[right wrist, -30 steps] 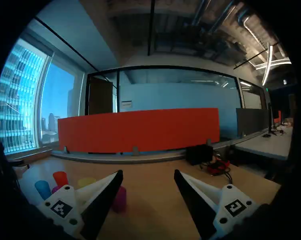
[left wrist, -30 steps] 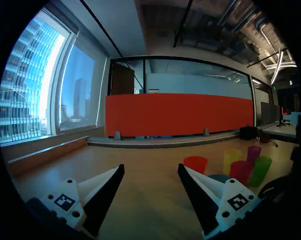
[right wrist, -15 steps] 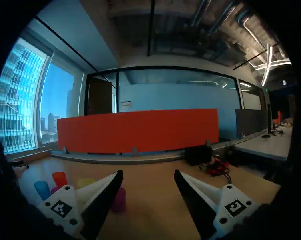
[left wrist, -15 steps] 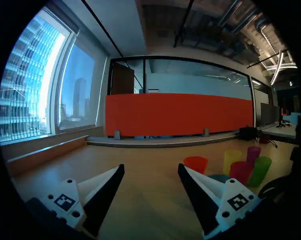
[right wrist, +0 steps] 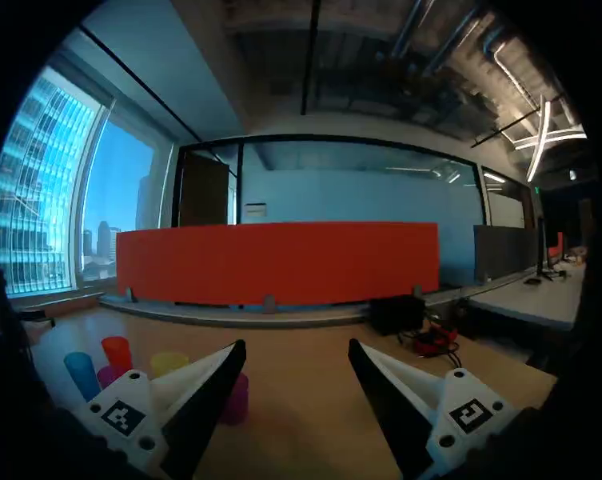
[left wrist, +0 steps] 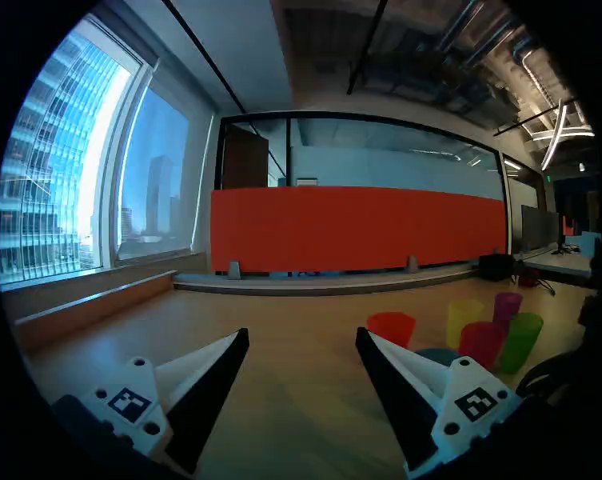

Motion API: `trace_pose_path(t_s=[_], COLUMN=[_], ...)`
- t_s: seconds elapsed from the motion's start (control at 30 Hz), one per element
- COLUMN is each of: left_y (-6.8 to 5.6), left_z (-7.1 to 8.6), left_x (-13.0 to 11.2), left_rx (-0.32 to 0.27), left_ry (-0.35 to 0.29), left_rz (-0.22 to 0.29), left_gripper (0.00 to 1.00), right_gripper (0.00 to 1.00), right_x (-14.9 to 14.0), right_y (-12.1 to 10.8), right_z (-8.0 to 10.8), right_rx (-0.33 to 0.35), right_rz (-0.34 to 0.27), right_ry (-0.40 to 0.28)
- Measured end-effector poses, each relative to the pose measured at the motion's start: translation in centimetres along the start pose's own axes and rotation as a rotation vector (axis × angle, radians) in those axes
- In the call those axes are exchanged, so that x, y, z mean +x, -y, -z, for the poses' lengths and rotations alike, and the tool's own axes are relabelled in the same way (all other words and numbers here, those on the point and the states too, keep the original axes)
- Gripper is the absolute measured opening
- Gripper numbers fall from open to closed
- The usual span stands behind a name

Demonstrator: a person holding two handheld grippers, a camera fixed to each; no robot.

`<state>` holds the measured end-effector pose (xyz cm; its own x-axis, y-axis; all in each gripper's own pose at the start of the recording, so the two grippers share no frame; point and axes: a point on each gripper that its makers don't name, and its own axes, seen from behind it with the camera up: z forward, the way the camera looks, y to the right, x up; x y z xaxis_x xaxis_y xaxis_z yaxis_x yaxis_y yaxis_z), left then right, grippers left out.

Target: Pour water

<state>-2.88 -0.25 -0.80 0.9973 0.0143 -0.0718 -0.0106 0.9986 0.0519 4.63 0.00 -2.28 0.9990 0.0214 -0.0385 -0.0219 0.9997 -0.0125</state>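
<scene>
Left gripper (left wrist: pixel 301 332) and right gripper (right wrist: pixel 295 344) both hover with jaws wide open and empty, the cups (left wrist: pixel 482 340) bunched tight on the tabletop (left wrist: pixel 301 408) to the left gripper's right, so a wide-jawed reach would likely knock neighbouring cups and spill any water.

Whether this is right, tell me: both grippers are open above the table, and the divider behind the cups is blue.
The divider is orange-red, not blue; the left gripper view shows it. The left gripper and right gripper are open above the table.
</scene>
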Motion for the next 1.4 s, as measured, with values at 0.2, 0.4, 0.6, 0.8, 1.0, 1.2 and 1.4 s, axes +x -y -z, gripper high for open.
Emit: trace_pose_path(t_s=[0.2,0.4,0.6,0.8,1.0,1.2,1.4], left_y=[0.1,0.1,0.1,0.1,0.2,0.1,0.1], left_z=[0.0,0.1,0.1,0.0,0.0,0.0,0.1], left_x=[0.0,-0.1,0.0,0.0,-0.1,-0.1,-0.1], left_rx=[0.000,0.000,0.000,0.000,0.000,0.000,0.000], left_ry=[0.000,0.000,0.000,0.000,0.000,0.000,0.000], left_rz=[0.000,0.000,0.000,0.000,0.000,0.000,0.000], left_gripper=[1.00,1.00,1.00,1.00,1.00,1.00,1.00], right_gripper=[0.99,0.99,0.99,0.99,0.99,0.99,0.99], right_x=[-0.3,-0.4,-1.0,-2.3,-3.3,-4.1,-4.6], right_y=[0.3,1.0,0.7,0.4,-0.3,-0.5,-0.5], right_z=[-0.5,-0.9,-1.4,-1.6,-1.7,-2.0,-2.2], right_rx=[0.003,0.032,0.031,0.032,0.017,0.015,0.016], right_rz=[0.022,-0.023,-0.041,-0.031,-0.018,-0.035,-0.026], right_ry=[-0.017,-0.040,-0.062,-0.054,-0.038,-0.026,-0.010])
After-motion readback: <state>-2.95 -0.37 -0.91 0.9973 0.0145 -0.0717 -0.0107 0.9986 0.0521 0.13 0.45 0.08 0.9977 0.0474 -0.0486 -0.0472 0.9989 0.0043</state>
